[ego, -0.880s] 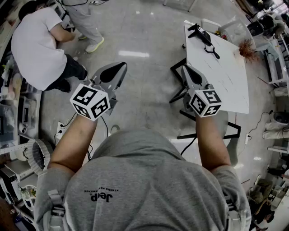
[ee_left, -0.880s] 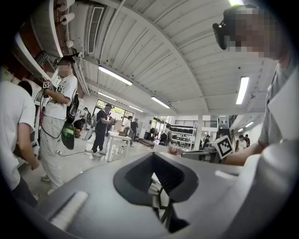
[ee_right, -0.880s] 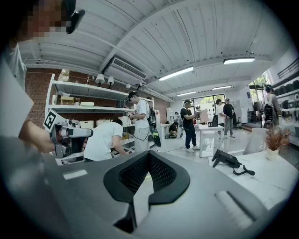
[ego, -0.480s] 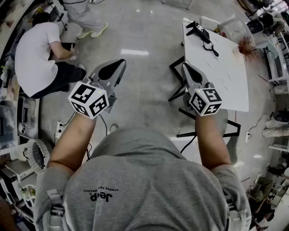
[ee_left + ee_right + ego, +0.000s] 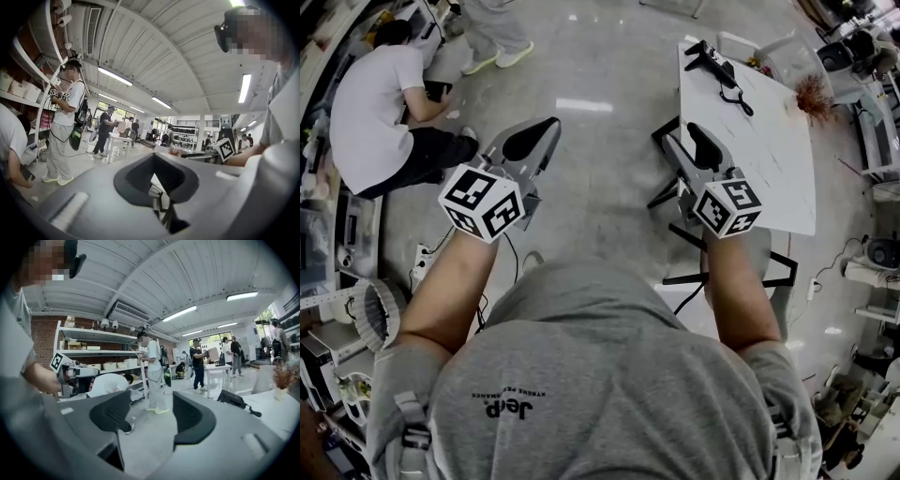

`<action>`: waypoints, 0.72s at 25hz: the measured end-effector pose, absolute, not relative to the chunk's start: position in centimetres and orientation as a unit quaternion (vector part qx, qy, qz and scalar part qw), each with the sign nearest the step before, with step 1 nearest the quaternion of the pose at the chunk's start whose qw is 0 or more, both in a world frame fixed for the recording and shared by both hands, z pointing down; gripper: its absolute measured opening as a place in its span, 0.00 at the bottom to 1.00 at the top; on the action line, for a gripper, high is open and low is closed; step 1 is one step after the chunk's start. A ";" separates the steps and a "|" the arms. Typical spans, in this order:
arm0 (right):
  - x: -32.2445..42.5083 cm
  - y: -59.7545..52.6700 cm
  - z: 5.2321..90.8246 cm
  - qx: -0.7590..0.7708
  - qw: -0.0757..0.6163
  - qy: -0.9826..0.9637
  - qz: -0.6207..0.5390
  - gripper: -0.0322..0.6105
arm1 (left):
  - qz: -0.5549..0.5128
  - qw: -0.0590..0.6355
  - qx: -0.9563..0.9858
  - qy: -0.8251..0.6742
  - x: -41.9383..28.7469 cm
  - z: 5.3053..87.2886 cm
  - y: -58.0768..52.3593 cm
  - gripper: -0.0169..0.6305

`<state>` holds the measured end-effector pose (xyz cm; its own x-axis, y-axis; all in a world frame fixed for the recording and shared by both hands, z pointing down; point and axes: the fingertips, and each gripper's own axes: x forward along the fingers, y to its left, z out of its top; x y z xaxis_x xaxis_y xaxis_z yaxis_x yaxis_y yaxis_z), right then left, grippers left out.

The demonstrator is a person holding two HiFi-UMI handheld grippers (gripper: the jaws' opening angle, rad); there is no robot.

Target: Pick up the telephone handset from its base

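Landmark: the white table [image 5: 769, 150]; we give every place relative to it.

Telephone handset [image 5: 712, 64]: it is a black shape at the far corner of the table, and a dark cord [image 5: 738, 101] trails from it toward the middle of the table. At this size we cannot separate the handset from its base. In our judgement it lies on the base, untouched. The right gripper view shows it [image 5: 233, 398] on the tabletop [image 5: 276, 416], ahead and to the right of the jaws.

Right gripper [image 5: 682, 134]: it hangs at the near left edge of the table, well apart from the telephone. Its 2 fingers stand spread, and between them [image 5: 151, 399] we see only floor.

Left gripper [image 5: 549, 127]: it is over the floor, well to the left of the table. Its fingers are pressed together at the tips [image 5: 154, 157] and nothing is between them.

Done: nothing of the task itself; neither of the 2 grippers touches the telephone.

Left: we judge that all steps remain, which are the reach along the table to its far corner, the closing on the handset, and the lift off the base. The right gripper is the nearer one, and its jaws are already apart.
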<state>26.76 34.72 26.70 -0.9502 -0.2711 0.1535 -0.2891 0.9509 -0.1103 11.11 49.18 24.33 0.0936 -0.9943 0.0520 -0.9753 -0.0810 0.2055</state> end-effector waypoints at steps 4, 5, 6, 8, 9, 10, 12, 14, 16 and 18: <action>27.6 34.4 26.6 0.109 0.070 -0.990 0.058 0.66 | -0.049 0.092 0.726 -0.680 12.8 24.0 48.4 0.11; 27.9 34.2 26.5 0.104 0.070 -0.991 0.056 0.66 | -0.049 0.091 0.723 -0.683 13.2 23.9 48.3 0.11; 28.3 34.1 26.5 0.100 0.071 -0.991 0.053 0.67 | -0.049 0.090 0.720 -0.686 13.6 23.8 48.1 0.11; 29.1 33.5 26.5 0.094 0.069 -0.992 0.051 0.67 | -0.050 0.088 0.715 -0.691 14.5 23.6 47.8 0.11; 29.5 33.2 26.4 0.092 0.068 -0.992 0.051 0.67 | -0.051 0.087 0.713 -0.694 14.9 23.5 47.6 0.11; 29.8 32.8 26.4 0.090 0.066 -0.992 0.051 0.67 | -0.051 0.086 0.710 -0.697 15.3 23.5 47.4 0.11; 30.3 32.1 26.5 0.087 0.065 -0.993 0.050 0.67 | -0.051 0.086 0.707 -0.700 16.0 23.5 47.0 0.11; 30.5 31.3 26.5 0.085 0.064 -0.993 0.050 0.67 | -0.049 0.086 0.705 -0.702 16.3 23.7 46.5 0.11; 30.4 30.6 26.6 0.085 0.064 -0.993 0.052 0.67 | -0.045 0.086 0.704 -0.703 16.2 23.8 46.0 0.11; 29.8 29.9 26.7 0.087 0.064 -0.993 0.054 0.67 | -0.045 0.085 0.704 -0.703 15.6 23.8 45.5 0.11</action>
<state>29.82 29.87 26.68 -0.9767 -0.1655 0.1367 -0.1794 0.9791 -0.0962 15.61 45.46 23.83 0.0069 -0.9983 0.0570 -0.9832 0.0036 0.1825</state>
